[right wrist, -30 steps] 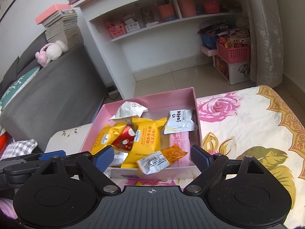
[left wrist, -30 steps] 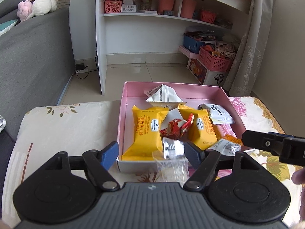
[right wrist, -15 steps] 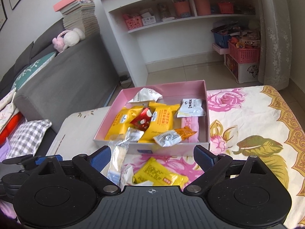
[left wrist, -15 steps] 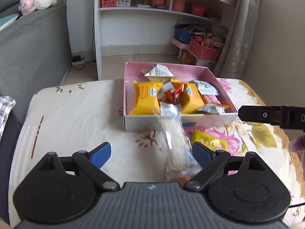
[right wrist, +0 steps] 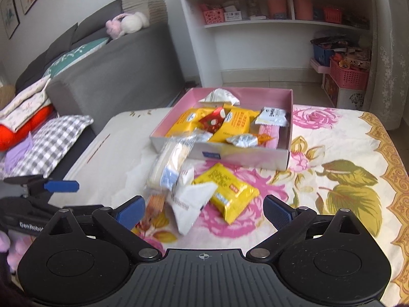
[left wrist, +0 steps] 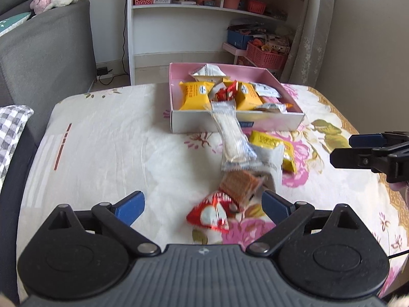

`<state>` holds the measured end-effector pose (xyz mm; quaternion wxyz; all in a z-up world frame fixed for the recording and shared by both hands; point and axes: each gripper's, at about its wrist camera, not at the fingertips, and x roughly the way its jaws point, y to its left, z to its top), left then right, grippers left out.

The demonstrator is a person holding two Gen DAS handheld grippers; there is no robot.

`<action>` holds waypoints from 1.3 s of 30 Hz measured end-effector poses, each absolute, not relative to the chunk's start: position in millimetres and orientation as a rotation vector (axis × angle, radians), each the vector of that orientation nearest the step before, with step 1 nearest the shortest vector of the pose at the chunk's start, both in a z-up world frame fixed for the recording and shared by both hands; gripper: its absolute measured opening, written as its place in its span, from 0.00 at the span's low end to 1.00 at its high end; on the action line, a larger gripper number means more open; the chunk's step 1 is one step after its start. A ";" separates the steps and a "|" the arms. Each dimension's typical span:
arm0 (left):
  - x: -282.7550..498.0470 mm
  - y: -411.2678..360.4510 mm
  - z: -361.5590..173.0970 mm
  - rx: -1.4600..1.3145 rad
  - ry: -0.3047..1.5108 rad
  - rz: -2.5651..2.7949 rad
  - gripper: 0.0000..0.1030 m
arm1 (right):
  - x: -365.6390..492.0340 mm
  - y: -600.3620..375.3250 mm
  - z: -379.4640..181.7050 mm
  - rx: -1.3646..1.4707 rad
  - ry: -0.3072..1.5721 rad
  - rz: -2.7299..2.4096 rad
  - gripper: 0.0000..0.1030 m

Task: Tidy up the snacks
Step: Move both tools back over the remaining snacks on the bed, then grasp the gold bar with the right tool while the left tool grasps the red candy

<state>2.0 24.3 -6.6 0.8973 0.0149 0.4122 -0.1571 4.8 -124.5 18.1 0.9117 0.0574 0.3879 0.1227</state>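
A pink box (left wrist: 176, 122) (right wrist: 283, 158) holds several snack packets on a floral cloth. A clear cracker packet (left wrist: 231, 135) (right wrist: 171, 161) leans over the box's near wall. In front of it lie a yellow packet (left wrist: 271, 143) (right wrist: 227, 194), a white packet (left wrist: 271, 158) (right wrist: 189, 204), an orange wafer packet (left wrist: 237, 186) (right wrist: 154, 203) and a red packet (left wrist: 212, 215). My left gripper (left wrist: 203, 204) is open and empty, just behind the red packet. My right gripper (right wrist: 204, 208) is open and empty, behind the white packet.
A grey sofa (left wrist: 43, 51) (right wrist: 115, 76) stands on the left with a checked cushion (right wrist: 48, 143). A white shelf unit (left wrist: 204, 12) (right wrist: 281, 25) and pink baskets (left wrist: 265, 56) stand beyond the table. The right gripper's fingers (left wrist: 368, 138) show at the left view's right edge.
Both grippers have drawn back from the box toward me. More loose packets on the cloth have come into view. Both stay open.
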 end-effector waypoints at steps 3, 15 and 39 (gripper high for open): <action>-9.5 25.8 -10.2 0.056 0.852 -0.332 0.95 | -10.1 -124.8 12.0 0.094 0.809 0.271 0.97; -52.7 14.7 -26.8 0.144 0.857 -0.463 0.96 | -66.6 -126.9 -18.5 -0.122 0.869 0.572 0.97; -59.8 -3.4 -38.8 0.206 0.892 -0.507 0.96 | -110.2 -104.0 -54.4 -0.525 1.025 0.792 1.00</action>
